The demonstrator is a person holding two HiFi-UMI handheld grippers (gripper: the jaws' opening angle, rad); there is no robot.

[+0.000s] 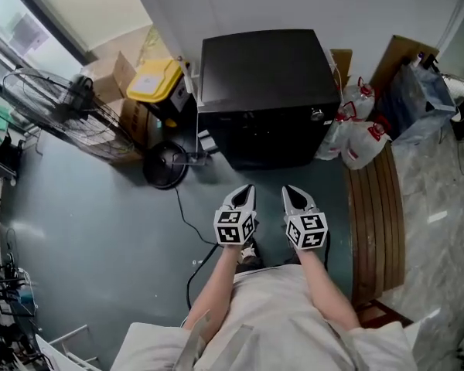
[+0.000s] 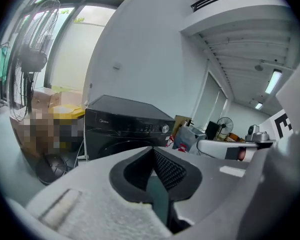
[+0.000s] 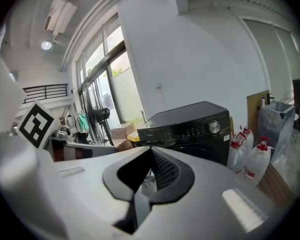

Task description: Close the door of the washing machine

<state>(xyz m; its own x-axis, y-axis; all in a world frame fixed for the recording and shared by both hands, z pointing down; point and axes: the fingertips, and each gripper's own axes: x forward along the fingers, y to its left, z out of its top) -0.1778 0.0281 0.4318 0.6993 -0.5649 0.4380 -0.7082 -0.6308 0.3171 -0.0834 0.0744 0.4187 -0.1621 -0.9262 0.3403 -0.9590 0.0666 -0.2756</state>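
Left gripper (image 1: 246, 192) and right gripper (image 1: 291, 193): both claws pressed together, nothing in them, held side by side short of the boxy black front-loading washing machine (image 1: 263, 91) at the white wall, no contact. Its round door (image 2: 111, 145) looks already flush, so probably nothing left to push. Panel logo (image 2: 105, 123) reads Midea, I think; other print too small

A laundry-and-storage corner of a big utility space: a black washing machine (image 1: 263, 76) stands on a grey painted floor (image 1: 85, 222) against a white wall, crowded by cardboard boxes (image 1: 112, 72), a yellow bin (image 1: 155, 79), plastic jugs (image 1: 365, 141) and a standing fan (image 1: 77, 95), beside tall windows (image 3: 107, 69).
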